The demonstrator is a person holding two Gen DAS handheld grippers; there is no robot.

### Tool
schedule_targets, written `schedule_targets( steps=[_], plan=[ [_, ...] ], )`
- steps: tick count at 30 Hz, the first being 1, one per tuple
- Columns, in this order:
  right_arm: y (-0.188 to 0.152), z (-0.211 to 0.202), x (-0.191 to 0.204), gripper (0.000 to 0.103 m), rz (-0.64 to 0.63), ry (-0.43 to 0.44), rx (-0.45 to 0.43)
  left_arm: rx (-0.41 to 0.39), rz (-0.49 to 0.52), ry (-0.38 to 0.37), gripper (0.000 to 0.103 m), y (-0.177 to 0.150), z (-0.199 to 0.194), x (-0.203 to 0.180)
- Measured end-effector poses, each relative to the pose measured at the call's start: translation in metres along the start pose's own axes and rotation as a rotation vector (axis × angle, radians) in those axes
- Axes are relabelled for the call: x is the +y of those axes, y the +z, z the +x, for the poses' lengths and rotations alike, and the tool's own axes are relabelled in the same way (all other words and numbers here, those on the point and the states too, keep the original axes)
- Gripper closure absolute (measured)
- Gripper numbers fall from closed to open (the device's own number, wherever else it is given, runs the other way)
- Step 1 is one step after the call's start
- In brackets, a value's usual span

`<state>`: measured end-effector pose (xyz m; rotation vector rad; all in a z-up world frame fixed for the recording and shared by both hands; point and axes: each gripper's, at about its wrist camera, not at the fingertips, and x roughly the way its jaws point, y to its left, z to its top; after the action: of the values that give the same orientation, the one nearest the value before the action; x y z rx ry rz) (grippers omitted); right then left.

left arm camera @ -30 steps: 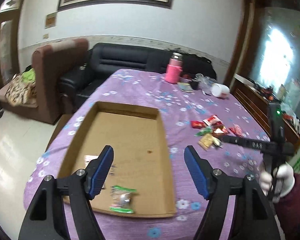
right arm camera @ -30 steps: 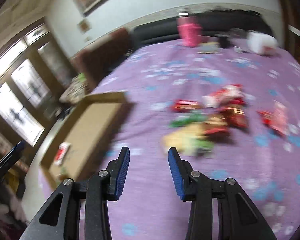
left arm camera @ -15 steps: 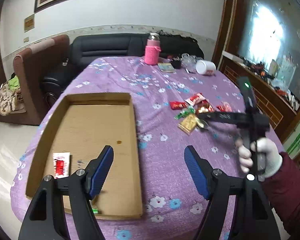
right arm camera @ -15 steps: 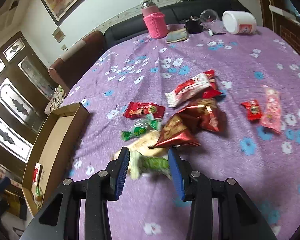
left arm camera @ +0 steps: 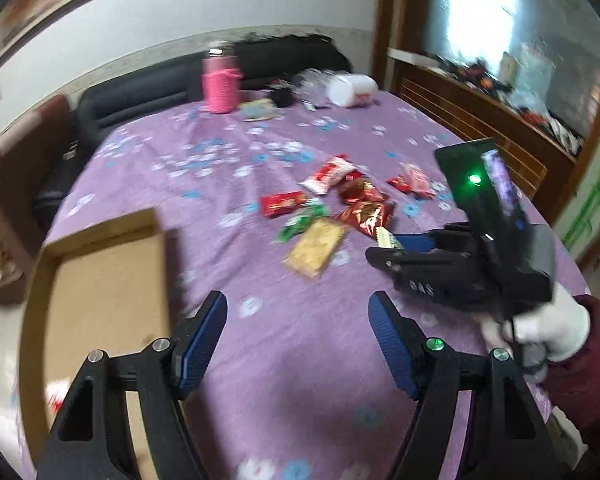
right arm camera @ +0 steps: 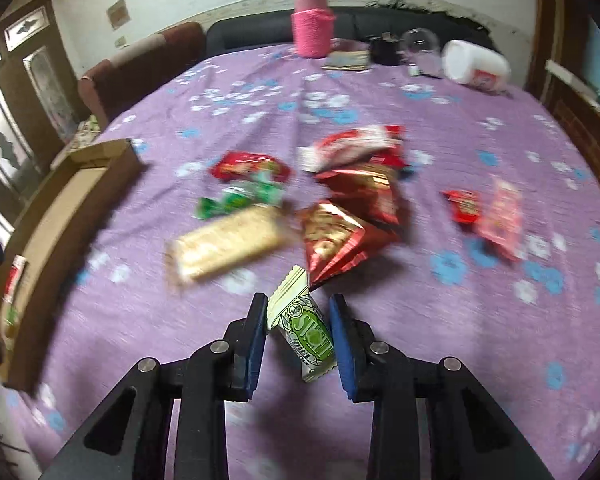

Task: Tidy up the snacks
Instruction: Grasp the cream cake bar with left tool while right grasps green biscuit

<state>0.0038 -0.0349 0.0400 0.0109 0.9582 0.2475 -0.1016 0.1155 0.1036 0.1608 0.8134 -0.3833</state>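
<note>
Cardboard tray [right arm camera: 80, 196] sits at the table's left edge; only part of it shows in either view, with 1 red-and-white packet [right arm camera: 14, 276] inside, blurred. Left gripper [left arm camera: 296, 344] hangs released over bare purple cloth, nothing between its fingers. Snack pile lies mid-table: a tan flat bar [right arm camera: 224, 242], red foil bags [right arm camera: 340, 236], green candies [right arm camera: 240, 196], all smeared by motion, labels unreadable. Right gripper [right arm camera: 300, 316] is closing on the green-and-white packet [right arm camera: 306, 324]; jaws flank its midsection, and full pad contact cannot be told. Judged light, thin, crinkly and slippery; likely to buckle if pinched hard, so take it across the filled middle, not the crimped end. Its underside is hidden.
</note>
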Motion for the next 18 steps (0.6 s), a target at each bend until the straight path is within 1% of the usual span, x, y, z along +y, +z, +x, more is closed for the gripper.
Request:
schedule_targets(
  steps=[2, 6, 8, 11, 14, 15, 16, 17, 18],
  plan=[
    [-0.007, -0.006, -0.016, 0.07, 0.024, -0.005, -0.016, 0.038, 0.023, -0.022, 0.031, 0.012, 0.027, -0.009],
    [-0.012, -0.011, -0.044, 0.07, 0.121, 0.077, -0.054, 0.102, 0.092, 0.003, 0.031, 0.033, 0.08, -0.022],
    [-0.012, -0.009, -0.052, 0.07, 0.16, 0.113, -0.06, 0.14, 0.102, 0.006, 0.031, 0.041, 0.101, -0.021],
    [-0.013, -0.011, -0.058, 0.07, 0.193, 0.142, -0.061, 0.174, 0.146, 0.025, 0.031, 0.049, 0.127, -0.022],
    [-0.013, -0.011, -0.06, 0.07, 0.215, 0.148, -0.059, 0.206, 0.206, 0.061, 0.032, 0.045, 0.141, -0.029],
    [-0.013, -0.011, -0.061, 0.07, 0.22, 0.15, -0.058, 0.191, 0.212, 0.056, 0.04, 0.043, 0.141, -0.03],
    [-0.014, -0.011, -0.061, 0.07, 0.223, 0.15, -0.057, 0.195, 0.211, 0.042, 0.058, 0.041, 0.14, -0.031],
    [-0.014, -0.011, -0.06, 0.07, 0.222, 0.15, -0.056, 0.202, 0.194, 0.028, 0.07, 0.041, 0.14, -0.03],
    [-0.014, -0.011, -0.059, 0.07, 0.221, 0.148, -0.055, 0.21, 0.188, 0.031, 0.071, 0.041, 0.14, -0.029]
  ],
)
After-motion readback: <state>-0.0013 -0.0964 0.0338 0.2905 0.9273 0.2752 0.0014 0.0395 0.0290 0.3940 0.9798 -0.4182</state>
